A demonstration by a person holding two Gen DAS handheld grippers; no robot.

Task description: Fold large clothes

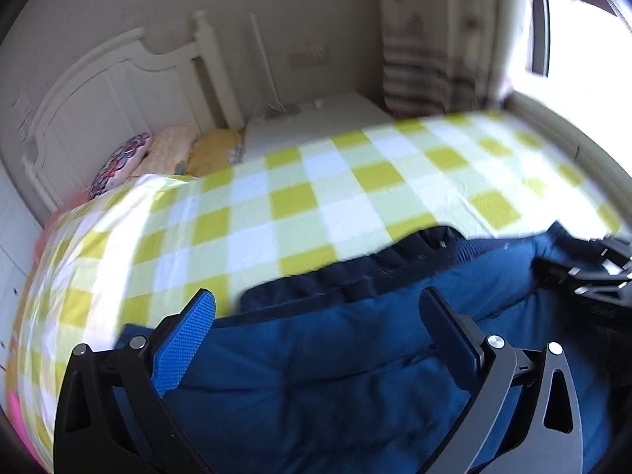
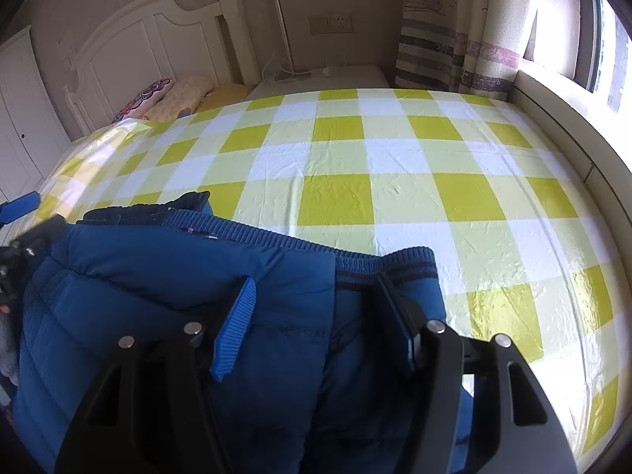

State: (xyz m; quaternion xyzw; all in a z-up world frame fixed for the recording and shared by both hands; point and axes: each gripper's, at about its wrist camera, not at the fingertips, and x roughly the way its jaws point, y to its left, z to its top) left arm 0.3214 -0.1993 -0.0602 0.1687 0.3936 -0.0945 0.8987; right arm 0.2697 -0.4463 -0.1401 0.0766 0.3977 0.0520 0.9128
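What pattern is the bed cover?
Yellow, pale green and white checks on the bed cover; clearest in the right wrist view.

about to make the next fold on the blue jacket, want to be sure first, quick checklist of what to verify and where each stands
1. Left gripper open over the blue jacket: ok, fingers spread, nothing clamped.
2. Right gripper open: ok, fingers apart above the ribbed hem.
3. Jacket lies on the checked sheet: ok.
4. Bare sheet ahead of the jacket for folding: ok.
5. Jacket flat and smooth: not ok, one layer overlaps another and the far edge is bunched.
6. Sleeves tucked in: cannot tell, the near part is hidden by the grippers.
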